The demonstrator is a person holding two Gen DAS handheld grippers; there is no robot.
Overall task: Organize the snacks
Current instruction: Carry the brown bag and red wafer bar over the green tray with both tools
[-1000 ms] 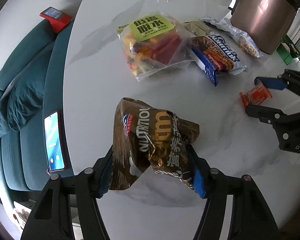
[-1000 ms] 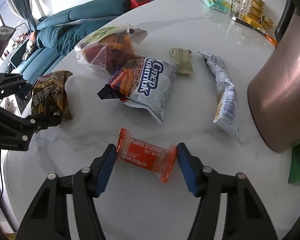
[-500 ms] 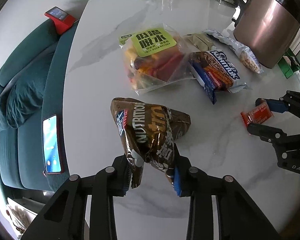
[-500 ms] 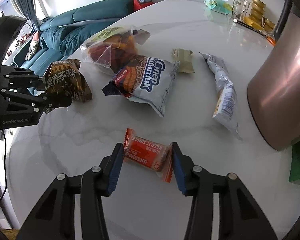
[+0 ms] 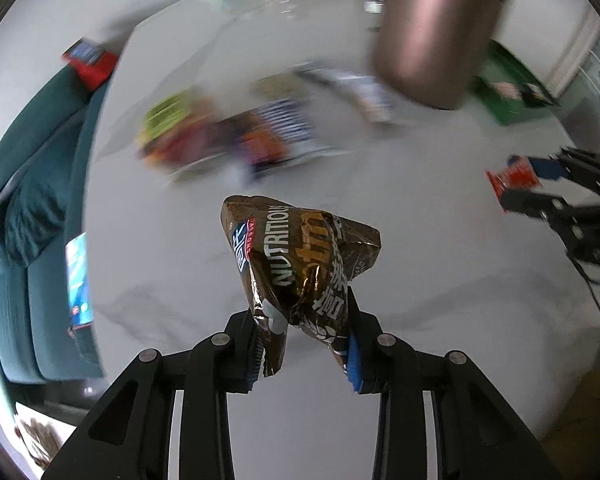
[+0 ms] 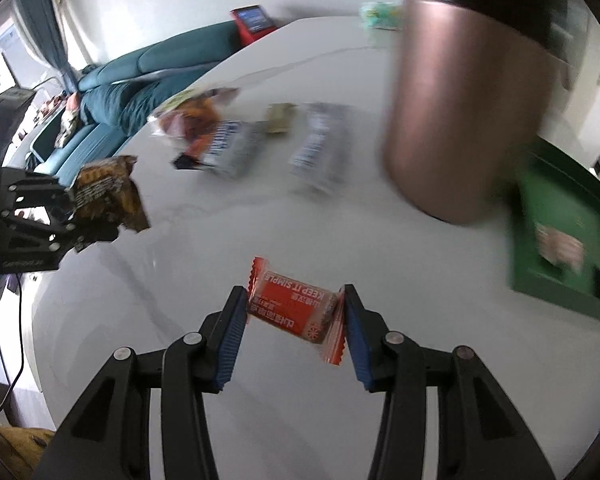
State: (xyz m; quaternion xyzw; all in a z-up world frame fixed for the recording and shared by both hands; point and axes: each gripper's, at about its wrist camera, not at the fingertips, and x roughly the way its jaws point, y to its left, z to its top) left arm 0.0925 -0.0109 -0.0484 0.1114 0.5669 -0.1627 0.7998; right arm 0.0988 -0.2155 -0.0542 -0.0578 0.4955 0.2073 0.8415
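My left gripper (image 5: 304, 344) is shut on a crumpled brown snack bag (image 5: 304, 256) and holds it above the white marble table (image 5: 172, 240). In the right wrist view that brown bag (image 6: 108, 192) hangs at the left edge. My right gripper (image 6: 296, 320) is shut on a small red-orange snack bar (image 6: 292, 306), lifted off the table; the same red bar (image 5: 514, 178) shows at the right of the left wrist view. Several other snack packets (image 6: 228, 148) lie blurred at the far side of the table.
A tall copper-coloured canister (image 6: 464, 112) stands at the right, with a green box (image 6: 564, 232) beside it. A teal sofa (image 5: 24, 184) runs along the table's left edge, bearing a phone (image 5: 78, 280). A red-cased screen device (image 6: 254, 20) sits at the far corner.
Both grippers closed on their snacks and lifted them off the table. Both have since swung towards the copper canister and green box, blurring the background.
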